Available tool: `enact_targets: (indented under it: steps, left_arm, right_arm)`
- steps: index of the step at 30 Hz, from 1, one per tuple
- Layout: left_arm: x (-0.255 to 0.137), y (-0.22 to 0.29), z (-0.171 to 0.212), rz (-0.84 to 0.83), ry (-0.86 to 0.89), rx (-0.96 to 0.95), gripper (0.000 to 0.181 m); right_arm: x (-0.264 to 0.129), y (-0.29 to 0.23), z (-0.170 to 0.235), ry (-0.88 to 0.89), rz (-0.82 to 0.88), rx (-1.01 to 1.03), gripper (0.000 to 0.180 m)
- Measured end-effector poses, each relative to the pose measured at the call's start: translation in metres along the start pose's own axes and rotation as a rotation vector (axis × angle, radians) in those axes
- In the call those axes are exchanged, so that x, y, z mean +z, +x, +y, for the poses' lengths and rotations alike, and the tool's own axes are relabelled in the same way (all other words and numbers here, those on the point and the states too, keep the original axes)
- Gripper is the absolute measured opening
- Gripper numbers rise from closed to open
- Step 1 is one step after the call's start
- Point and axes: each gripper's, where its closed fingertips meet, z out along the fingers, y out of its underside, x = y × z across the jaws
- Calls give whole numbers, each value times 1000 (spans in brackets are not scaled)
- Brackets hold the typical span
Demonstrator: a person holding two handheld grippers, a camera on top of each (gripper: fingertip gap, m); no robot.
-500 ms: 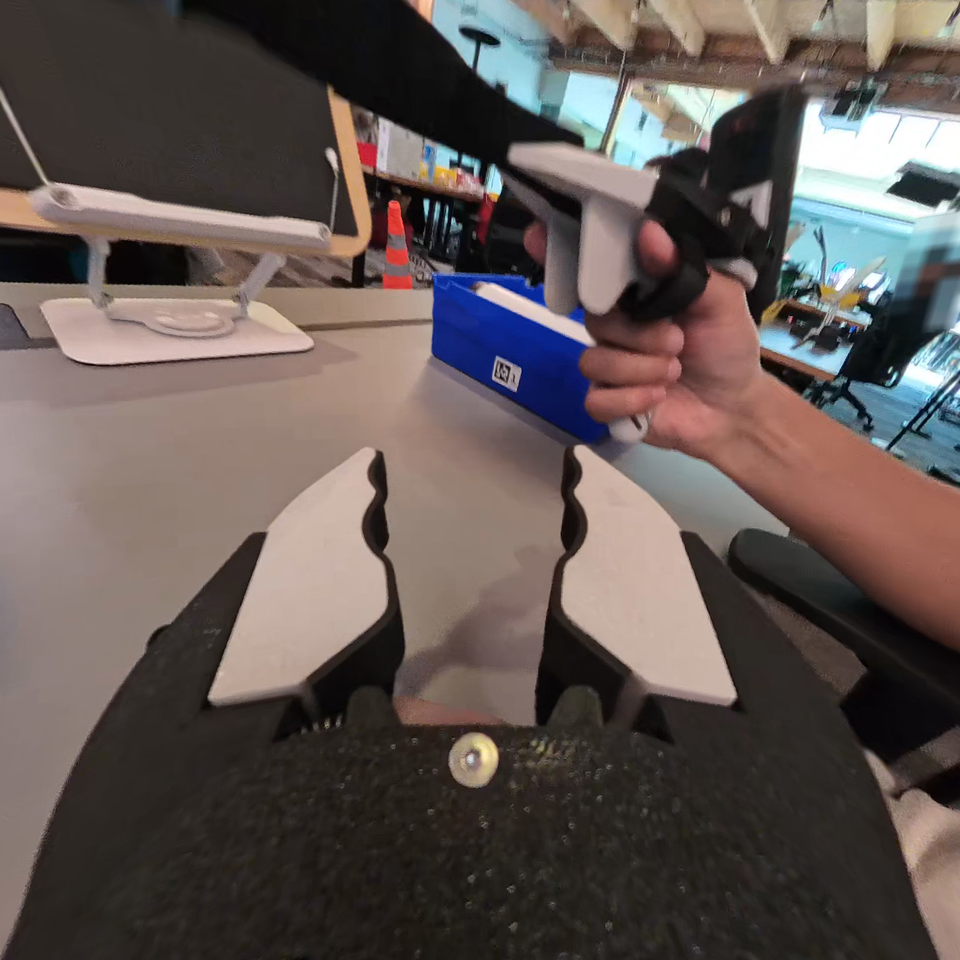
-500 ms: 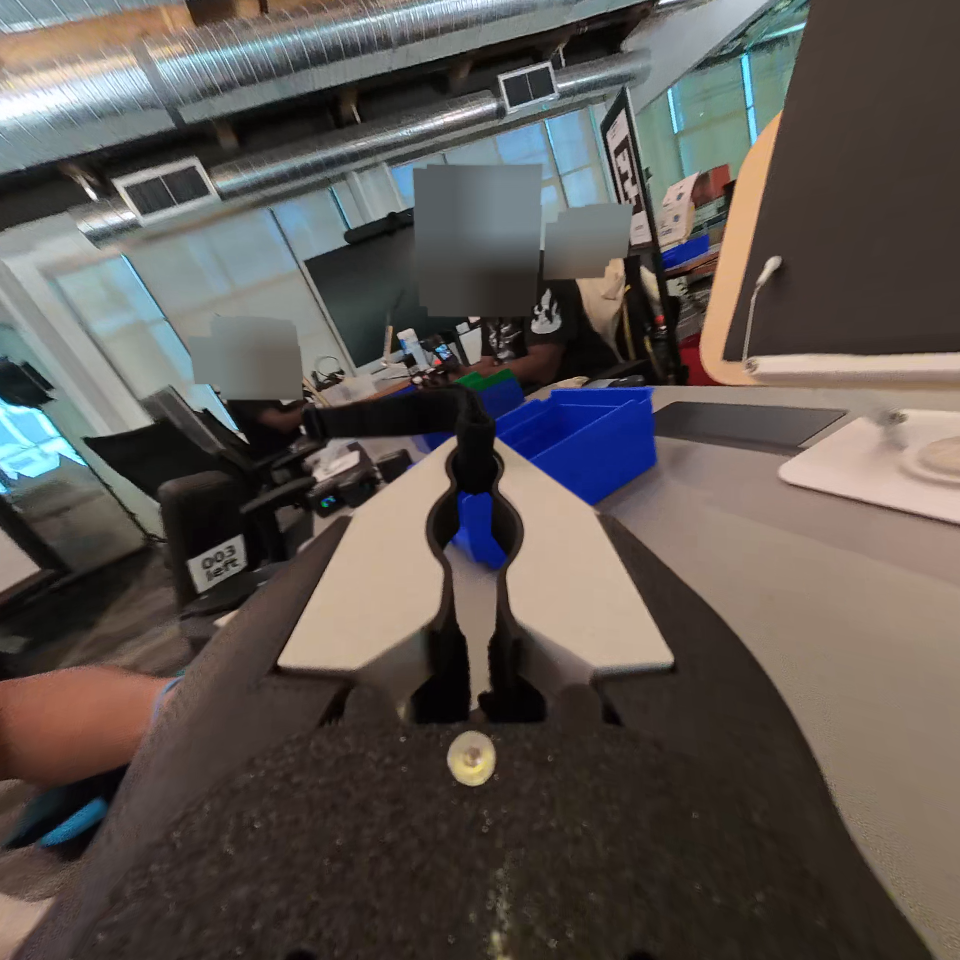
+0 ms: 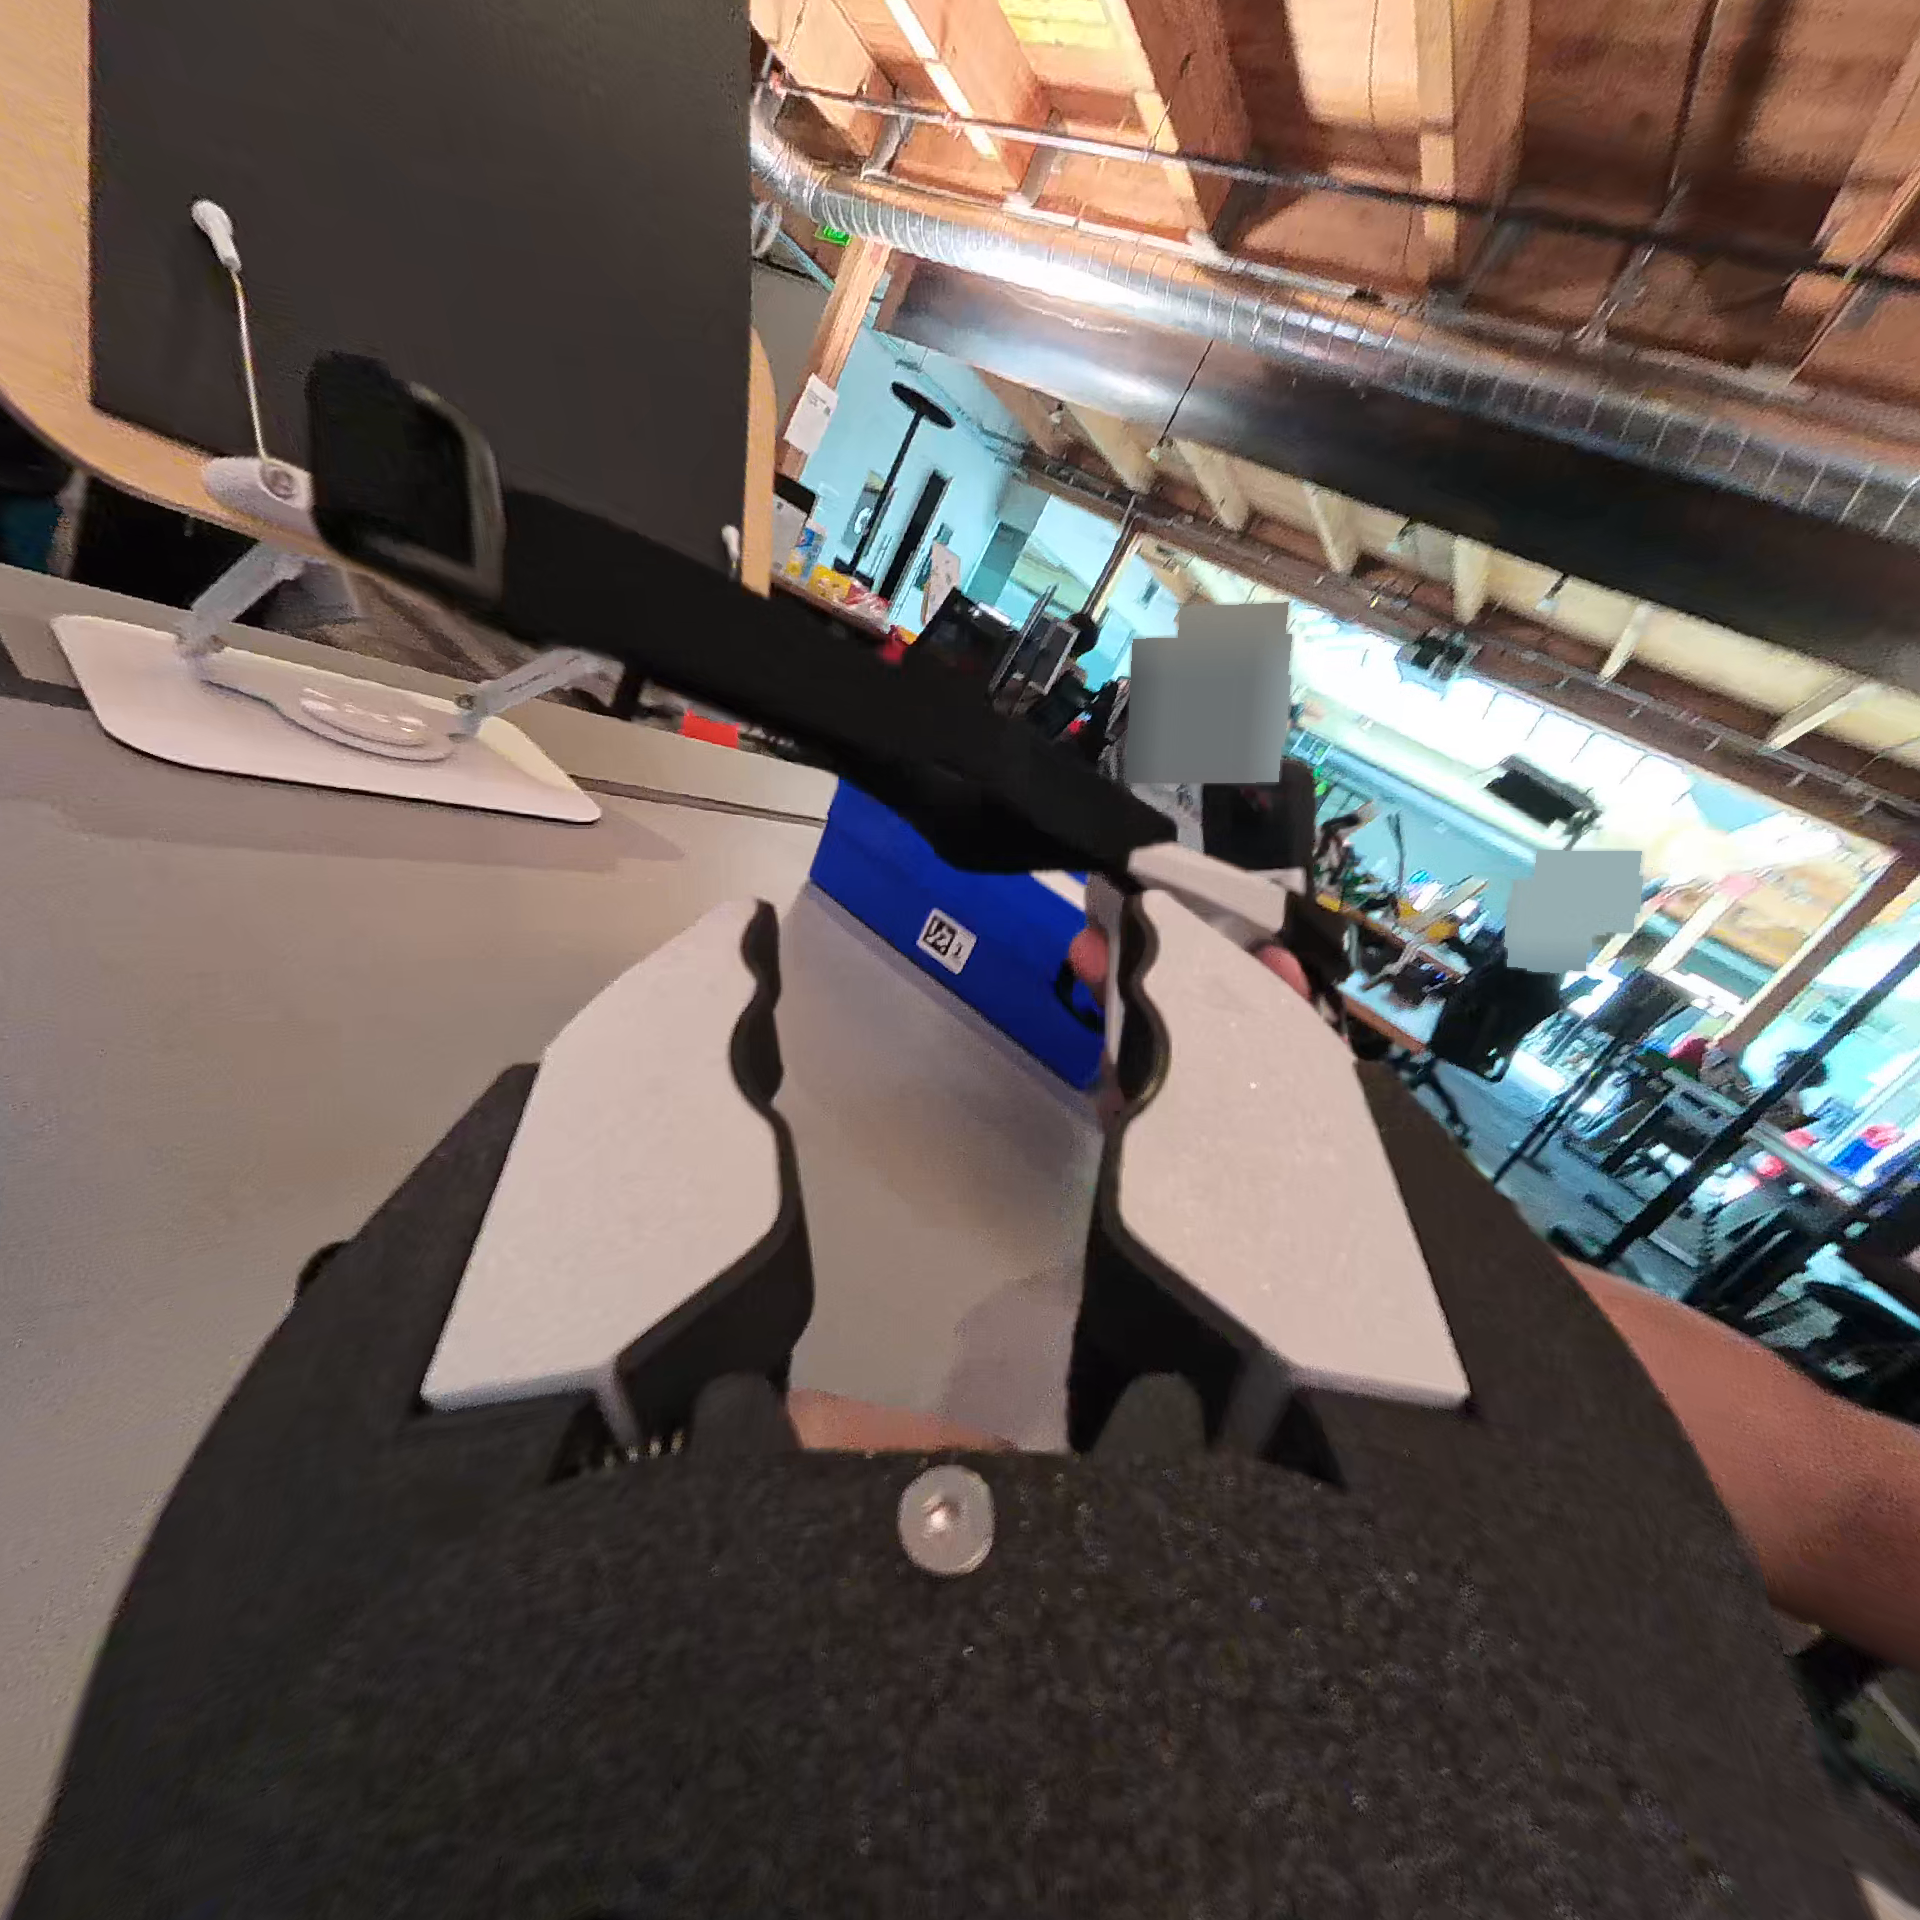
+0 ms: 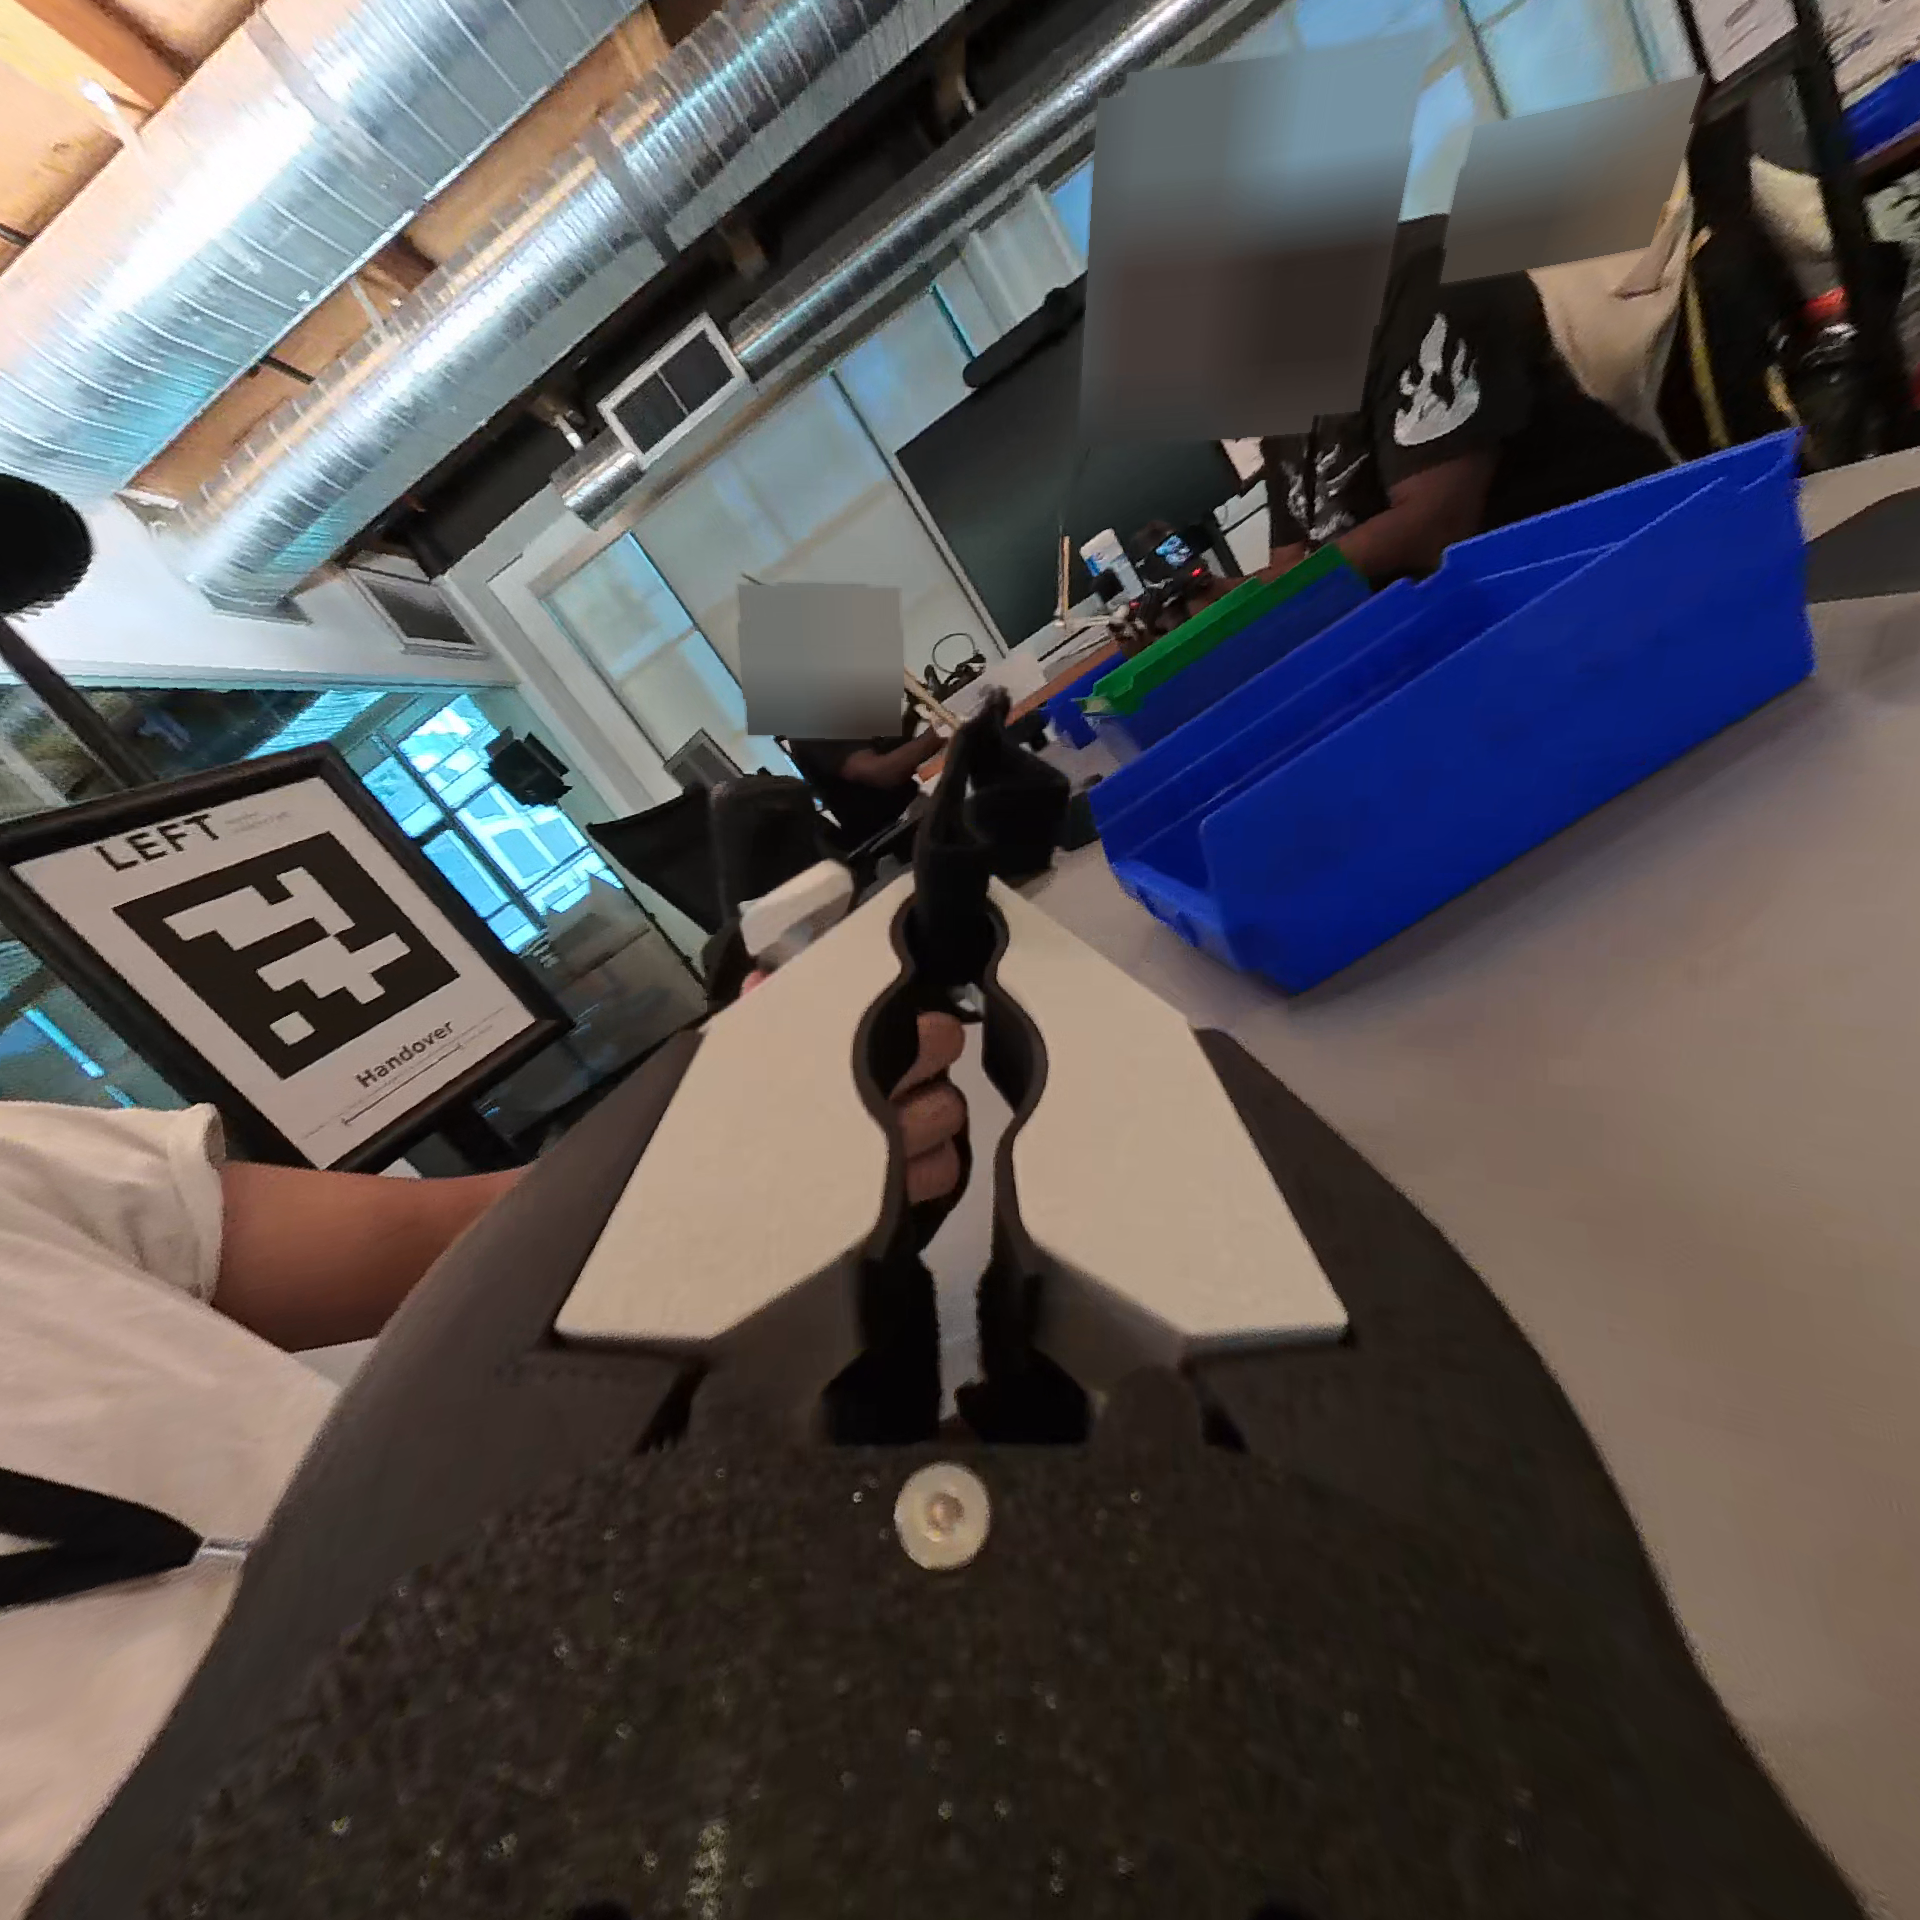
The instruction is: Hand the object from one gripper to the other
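Right gripper (image 4: 951,935) tilted up off the grey table (image 4: 1558,1143), jaws pinching a black strap (image 4: 951,883) near the fingertips. In the left wrist view the strap (image 3: 790,675) runs as a long flat band from upper left, with a buckle-like end, down to the right gripper (image 3: 1195,883) beyond the left gripper's right finger. Left gripper (image 3: 945,956) jaws spread, nothing between them, aimed at a blue bin (image 3: 987,956). Forearm (image 3: 1787,1455) at right edge.

place: open-plan workshop office | cues: exposed ducts (image 3: 1351,312) (silver), wooden joists (image 3: 1351,104), blue bins (image 4: 1455,790)
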Motion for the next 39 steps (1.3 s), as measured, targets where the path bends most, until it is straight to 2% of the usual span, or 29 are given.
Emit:
enact_targets:
  steps: [4, 9, 13, 17, 20, 23, 27, 31, 36, 37, 38, 39]
  left_arm:
    - [-1, 1, -2, 29, 18, -59, 62]
    - [-11, -9, -15, 16, 87, -112, 21]
    - [-12, -8, -13, 65, 46, -132, 10]
    - [-10, -6, -9, 80, -8, -72, 4]
    - [-6, 0, 3, 118, -108, 15, 4]
    - [-3, 20, 18, 249, -207, 44, 5]
    - [-5, 59, 37, 472, -307, 34, 5]
    - [-3, 72, 61, 487, -402, 136, 5]
    - [-4, 69, 71, 444, -441, 232, 5]
    - [-4, 68, 71, 439, -446, 240, 5]
    - [-4, 66, 72, 433, -452, 245, 4]
    - [-4, 63, 72, 419, -453, 250, 5]
  right_arm:
    - [7, -7, 13, -44, -30, -8, 4]
    - [11, -6, 31, -95, -35, 18, 4]
    - [11, 7, 37, -116, -2, 64, 7]
    - [3, 25, 31, -134, 91, -35, 42]
    - [-13, 32, 8, -121, 196, -234, 52]
    - [-18, 7, -2, -161, 143, -354, 52]
    - [-5, -48, 19, -364, -106, -284, 51]
    - [25, -57, 22, -538, -132, -277, 49]
    - [55, -40, 49, -801, -141, -318, 49]
    - [59, -42, 54, -826, -174, -298, 43]
    - [62, -45, 56, -841, -218, -285, 18]
    - [64, -49, 57, -842, -259, -275, 4]
